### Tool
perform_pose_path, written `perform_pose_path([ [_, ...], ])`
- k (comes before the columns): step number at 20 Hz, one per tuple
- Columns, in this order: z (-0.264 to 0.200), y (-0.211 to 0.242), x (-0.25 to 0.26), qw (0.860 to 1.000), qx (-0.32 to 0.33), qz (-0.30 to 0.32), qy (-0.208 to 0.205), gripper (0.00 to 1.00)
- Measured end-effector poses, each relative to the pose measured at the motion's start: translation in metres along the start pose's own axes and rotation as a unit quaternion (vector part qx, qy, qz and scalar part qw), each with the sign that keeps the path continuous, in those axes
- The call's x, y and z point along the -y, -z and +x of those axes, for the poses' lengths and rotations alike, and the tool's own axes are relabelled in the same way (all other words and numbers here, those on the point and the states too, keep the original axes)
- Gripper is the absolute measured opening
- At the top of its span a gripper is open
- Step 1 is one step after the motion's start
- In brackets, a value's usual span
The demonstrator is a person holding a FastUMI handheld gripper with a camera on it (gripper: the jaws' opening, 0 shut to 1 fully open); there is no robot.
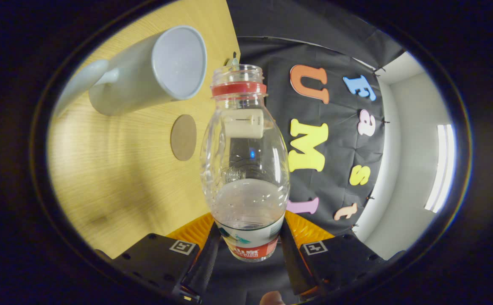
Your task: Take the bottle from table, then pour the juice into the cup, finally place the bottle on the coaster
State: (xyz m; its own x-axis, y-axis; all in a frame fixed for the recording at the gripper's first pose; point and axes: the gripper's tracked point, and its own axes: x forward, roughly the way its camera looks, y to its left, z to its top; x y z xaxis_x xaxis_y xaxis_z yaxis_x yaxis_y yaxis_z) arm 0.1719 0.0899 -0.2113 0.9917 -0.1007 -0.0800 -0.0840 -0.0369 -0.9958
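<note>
1. Gripper view: gripper (pixel 246 248) pinches the bottle (pixel 245 169) low on its body, one finger pressed on each side, at label height.
2. Fingers carry small square tags (pixel 183 246) w/ black-and-white marker patterns on their upper faces; a fingertip of the person's hand (pixel 271 298) shows at the bottom, between the finger bases.
3. Label (pixel 250 243) on bottle: white band w/ teal graphic, red strip below w/ white print. Too warped & partly hidden to read.
4. Bottle is clear plastic, cap off, red ring (pixel 238 89) around the neck, open mouth pointing away from gripper. It runs straight ahead from between the fingers.
5. Contents: pale cloudy liquid (pixel 248 203) pooled in the lower part nearest the fingers; upper part is clear. Droplets on the inner wall.
6. View is tilted, so table (pixel 115 182) (light wood grain) takes up one side, w/ booth wall on the other side of the bottle.
7. Cup (pixel 153 70): light grey mug w/ handle, beyond the fingers, standing on table beside the bottle's neck. Its mouth is just beside the bottle mouth, not touching as far as I can tell. Inside looks plain grey; can't tell if any liquid is in it.
8. Coaster (pixel 183 137): flat round brown disc on table, between cup & fingers, near the bottle's shoulder. Bare.
</note>
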Motion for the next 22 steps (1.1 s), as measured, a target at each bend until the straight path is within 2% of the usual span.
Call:
perform_pose_path([
  [6,0.000,0.005,0.011,0.999,-0.001,-0.031,0.010,0.77],
  [22,-0.001,0.009,0.039,0.998,-0.007,-0.057,0.023,0.77],
])
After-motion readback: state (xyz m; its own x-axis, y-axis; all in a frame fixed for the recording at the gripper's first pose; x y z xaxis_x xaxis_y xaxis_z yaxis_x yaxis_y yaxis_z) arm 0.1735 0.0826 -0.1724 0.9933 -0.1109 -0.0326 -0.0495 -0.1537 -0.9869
